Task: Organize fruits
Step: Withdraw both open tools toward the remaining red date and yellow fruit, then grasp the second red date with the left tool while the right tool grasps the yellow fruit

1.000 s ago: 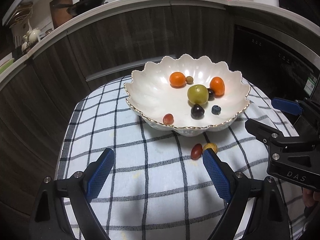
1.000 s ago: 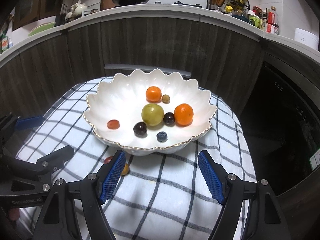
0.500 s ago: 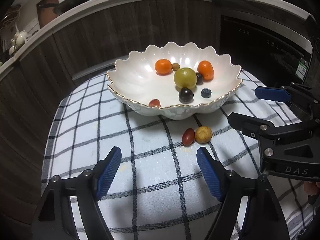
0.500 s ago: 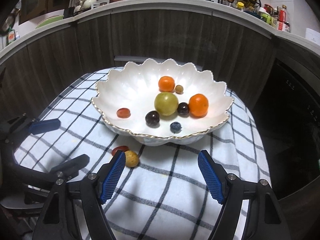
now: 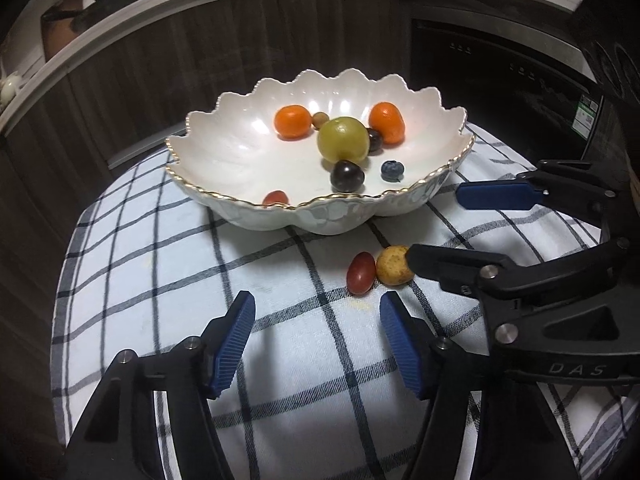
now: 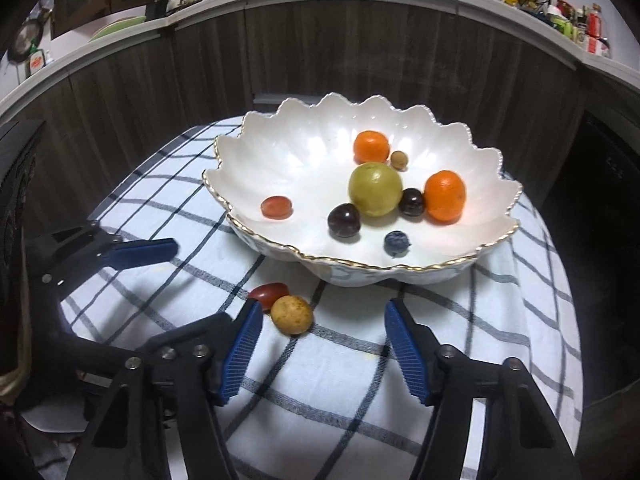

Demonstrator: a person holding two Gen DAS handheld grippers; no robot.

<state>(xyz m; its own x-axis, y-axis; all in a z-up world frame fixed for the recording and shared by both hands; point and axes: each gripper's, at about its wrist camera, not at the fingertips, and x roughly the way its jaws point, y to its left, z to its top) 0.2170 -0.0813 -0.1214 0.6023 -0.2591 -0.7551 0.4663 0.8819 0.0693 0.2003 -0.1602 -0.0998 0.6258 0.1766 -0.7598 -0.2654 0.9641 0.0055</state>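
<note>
A red fruit [image 5: 361, 278] and a yellow fruit [image 5: 394, 265] lie touching on the checked cloth [image 5: 160, 280], just in front of the white bowl [image 5: 224, 152] of fruit. The left gripper [image 5: 314, 340] and right gripper [image 6: 323, 350] have just been closing, half open, holding nothing. Only the right view shows the spice bottles [image 6: 560, 20] on the counter.

The bowl [image 6: 288, 152] at frame centre looks like glossy white glazed ceramic with a gilt scalloped rim; the checked cloth [image 6: 344, 392] beneath it is matt woven fabric. Cabinet fronts [image 6: 360, 56] across the upper frame show matt dark wood grain. Gripper fingers [image 5: 232, 344] at the lower edge carry ribbed blue pads on matt black plastic arms with bright metal screws.
</note>
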